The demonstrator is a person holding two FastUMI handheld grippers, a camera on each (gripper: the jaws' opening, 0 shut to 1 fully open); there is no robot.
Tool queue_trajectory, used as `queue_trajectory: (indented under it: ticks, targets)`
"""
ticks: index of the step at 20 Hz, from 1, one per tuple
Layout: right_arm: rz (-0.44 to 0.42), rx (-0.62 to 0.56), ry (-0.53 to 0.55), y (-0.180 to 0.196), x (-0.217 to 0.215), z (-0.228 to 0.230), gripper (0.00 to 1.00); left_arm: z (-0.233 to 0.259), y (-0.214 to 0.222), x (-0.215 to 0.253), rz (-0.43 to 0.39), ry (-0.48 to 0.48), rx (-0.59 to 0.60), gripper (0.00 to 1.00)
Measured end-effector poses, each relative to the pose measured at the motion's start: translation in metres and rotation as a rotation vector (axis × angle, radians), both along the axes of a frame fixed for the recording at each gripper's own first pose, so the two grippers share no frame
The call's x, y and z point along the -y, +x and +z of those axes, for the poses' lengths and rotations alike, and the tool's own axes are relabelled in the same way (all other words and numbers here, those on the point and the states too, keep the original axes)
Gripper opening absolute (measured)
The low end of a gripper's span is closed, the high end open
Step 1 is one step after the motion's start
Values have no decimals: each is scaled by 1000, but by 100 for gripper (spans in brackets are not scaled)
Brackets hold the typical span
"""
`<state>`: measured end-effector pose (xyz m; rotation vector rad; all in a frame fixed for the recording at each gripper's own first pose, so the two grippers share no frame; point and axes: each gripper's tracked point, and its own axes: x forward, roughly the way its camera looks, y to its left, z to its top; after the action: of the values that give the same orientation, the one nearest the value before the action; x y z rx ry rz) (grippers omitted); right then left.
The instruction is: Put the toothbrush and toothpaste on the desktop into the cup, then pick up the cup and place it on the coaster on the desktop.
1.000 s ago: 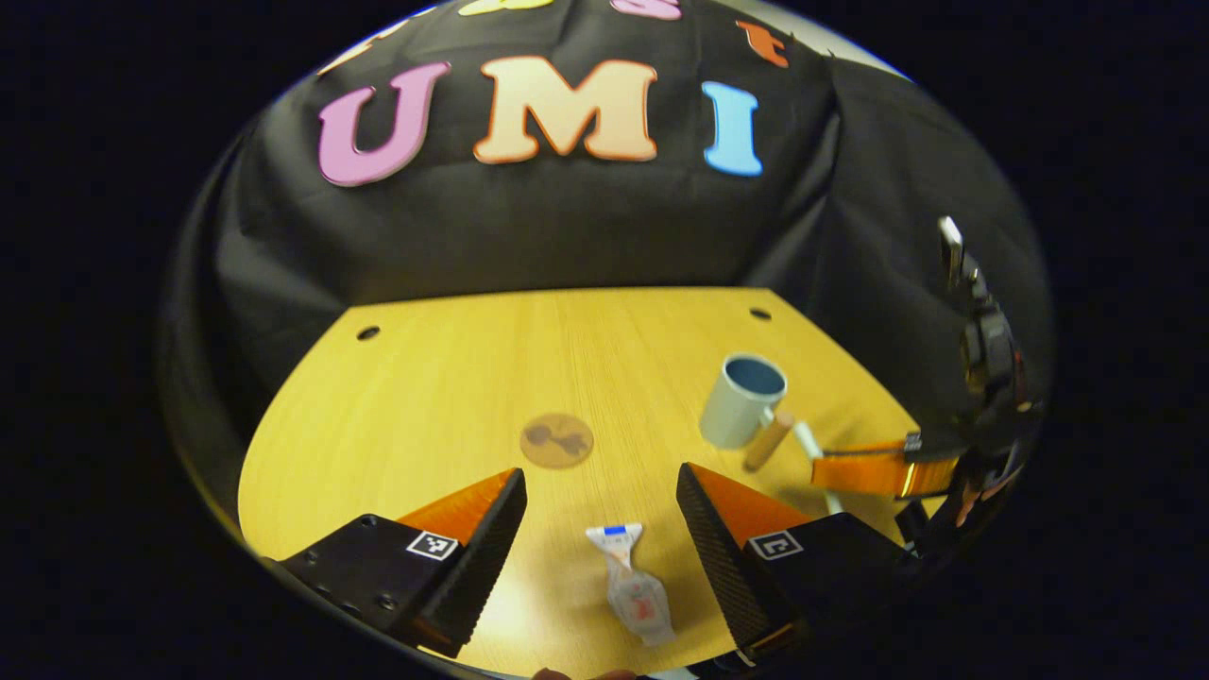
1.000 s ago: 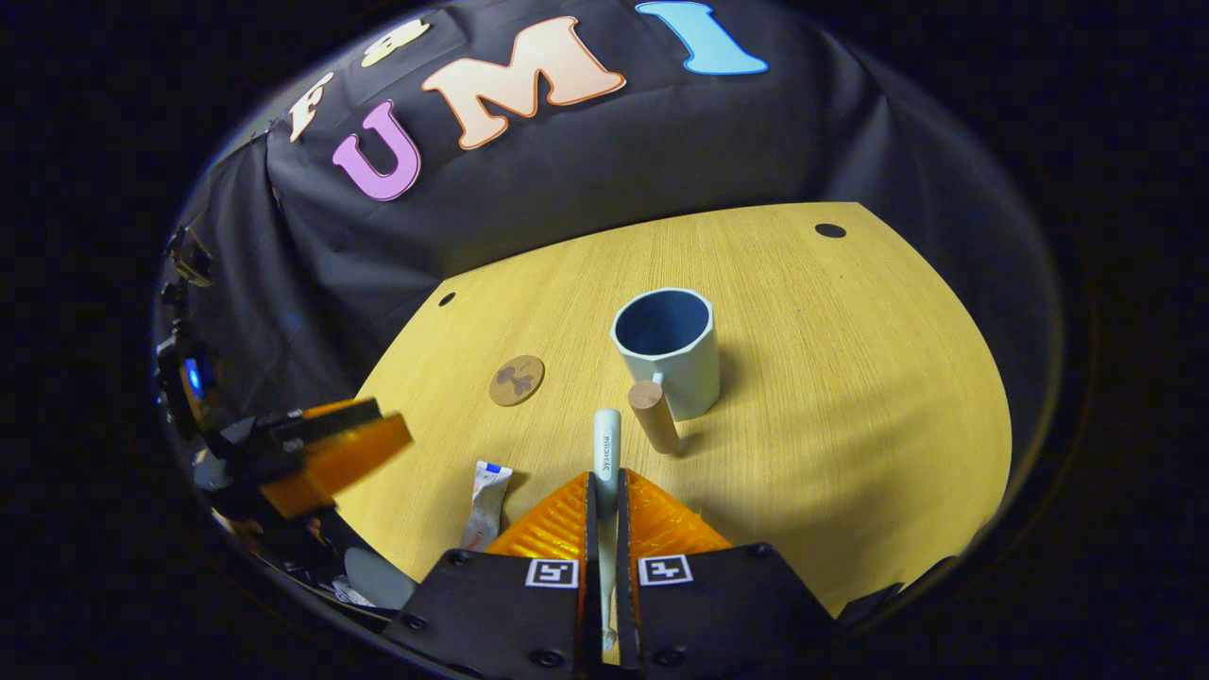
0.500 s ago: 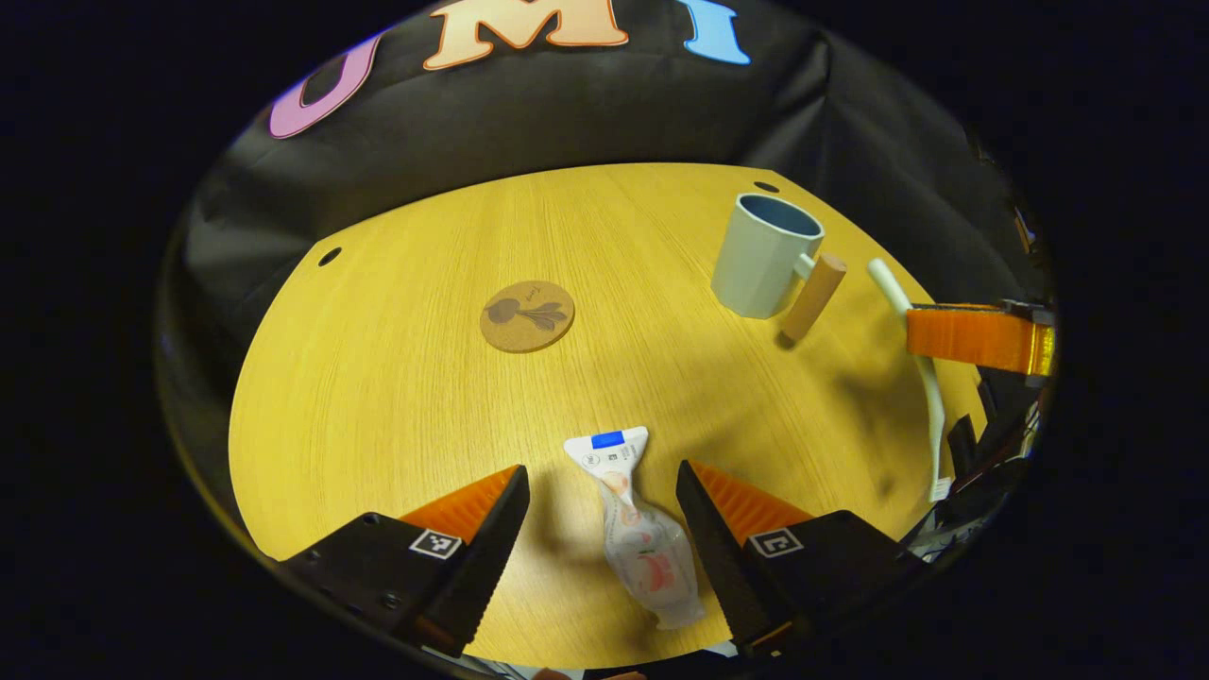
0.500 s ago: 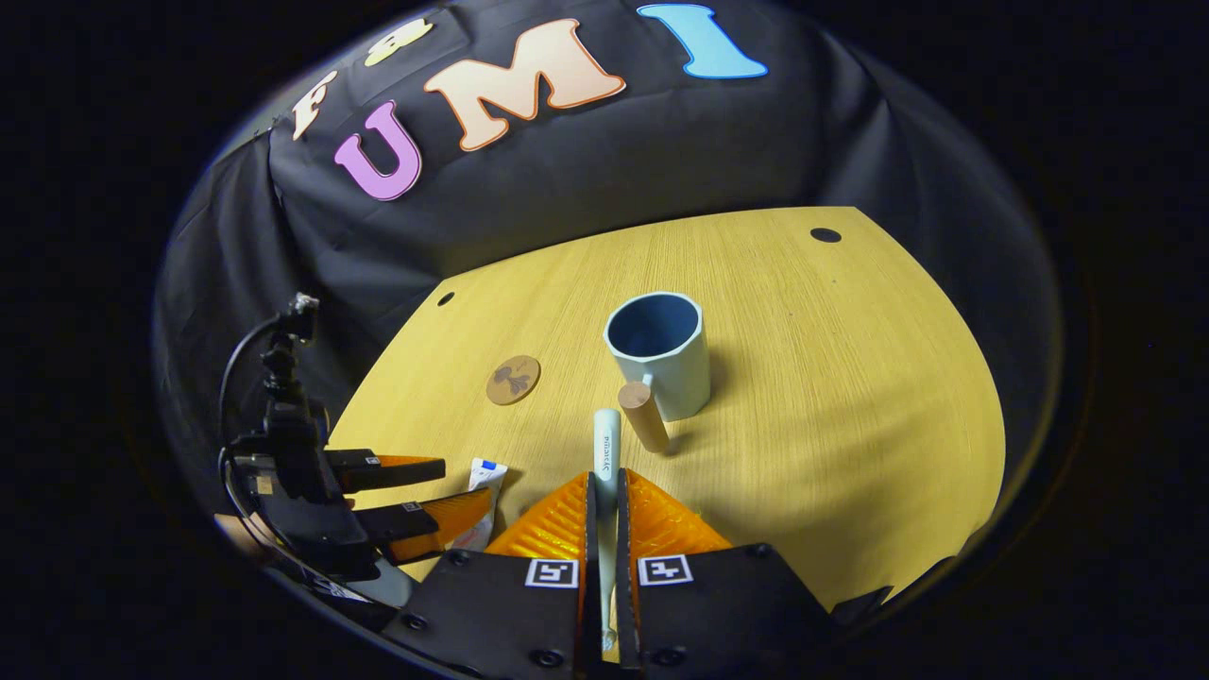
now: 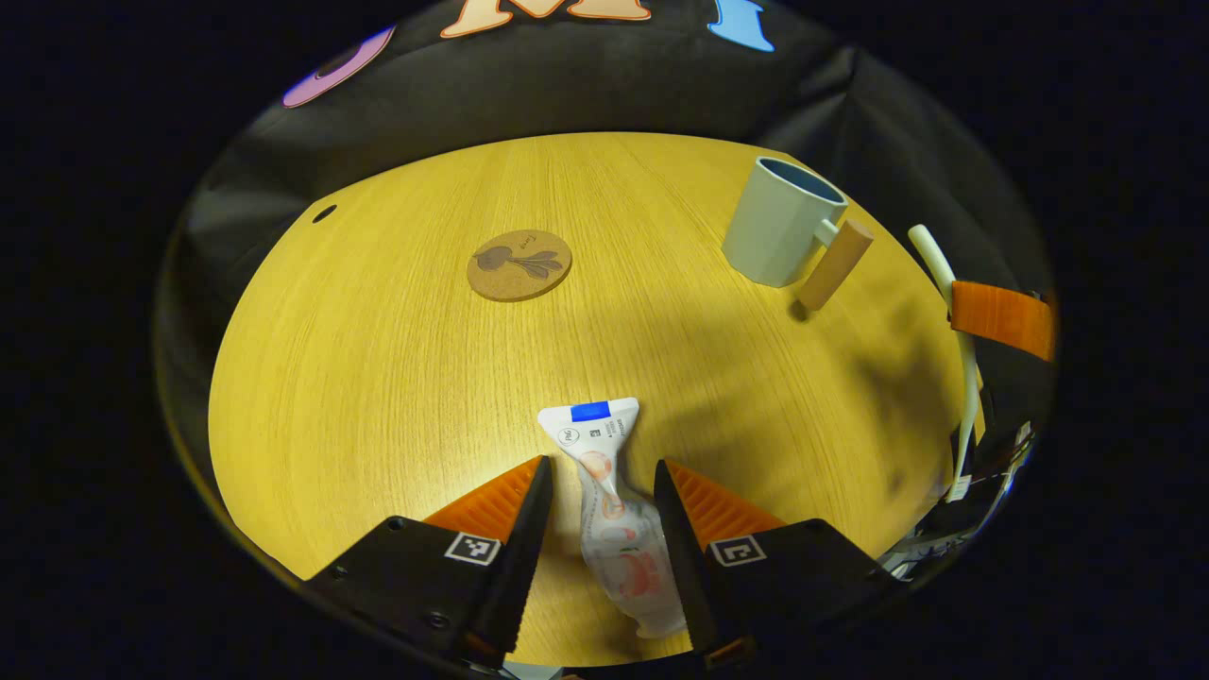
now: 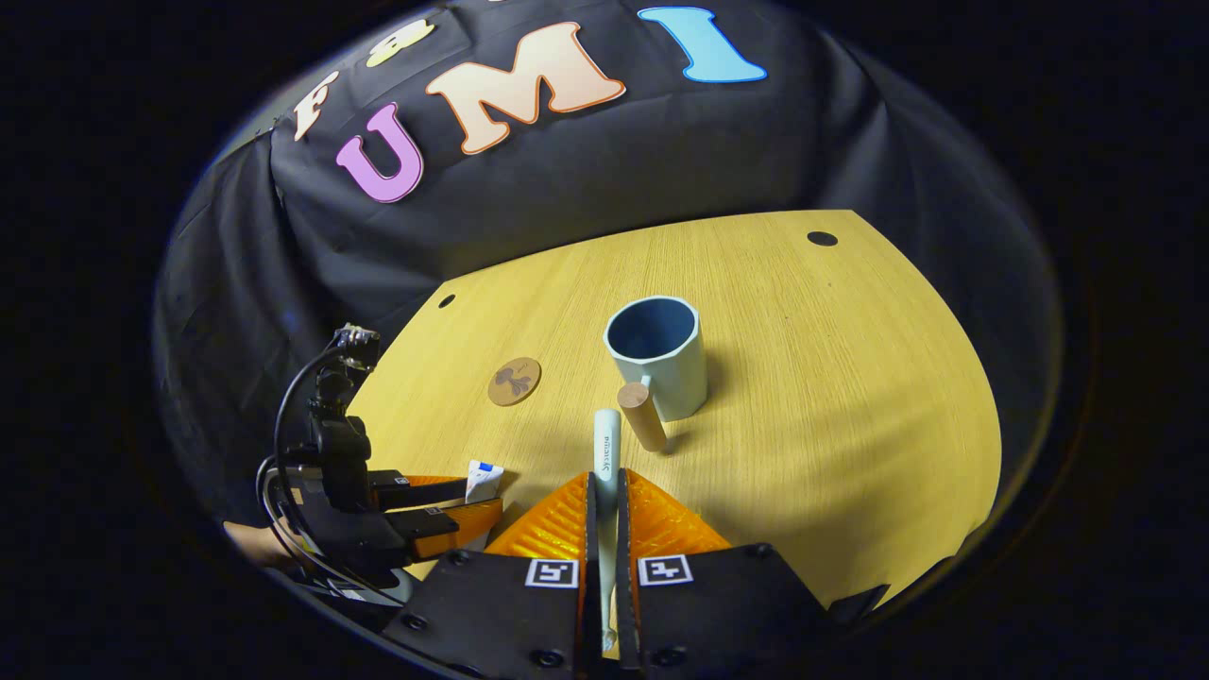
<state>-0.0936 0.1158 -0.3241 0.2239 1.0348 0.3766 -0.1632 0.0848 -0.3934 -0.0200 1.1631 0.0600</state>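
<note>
A white toothpaste tube lies flat on the wooden desktop, between the fingers of my left gripper. That gripper is open and low over the tube, with a gap showing on the tube's left side. My right gripper is shut on the white toothbrush, whose end sticks out forward toward the cup. The pale blue cup stands upright, its wooden handle facing the right gripper. A round cork coaster lies left of the cup. The right gripper view has the left gripper at the tube.
The desktop has small round holes near its far corners. Black cloth walls stand close behind the table. In the left gripper view the toothbrush and the right gripper hang above the table's right edge, near the cup.
My left gripper has come down and forward over the toothpaste tube, and its fingers have narrowed around it. The right gripper holds the toothbrush almost still, short of the cup.
</note>
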Motion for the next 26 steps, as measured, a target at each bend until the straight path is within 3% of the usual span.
queue_trajectory:
  ticks: [2,4,5,7,13,21,26]
  targets:
    - [-6,10,5,3,2,5,9,2,2,-2,20,-9,10,57]
    - [-24,21,22,7,1,10,9,1,3,-6,56,-21,17,42]
    - [-32,22,33,10,0,12,9,3,6,-6,57,-32,32,17]
    - [-37,28,37,14,0,13,9,3,10,-4,54,-52,42,11]
    - [-55,118,56,40,1,29,8,22,22,0,53,-77,99,5]
    - [-177,369,117,139,-9,67,8,63,32,7,41,-127,201,4]
    - [-296,450,146,196,-6,62,9,92,28,6,46,-126,237,4]
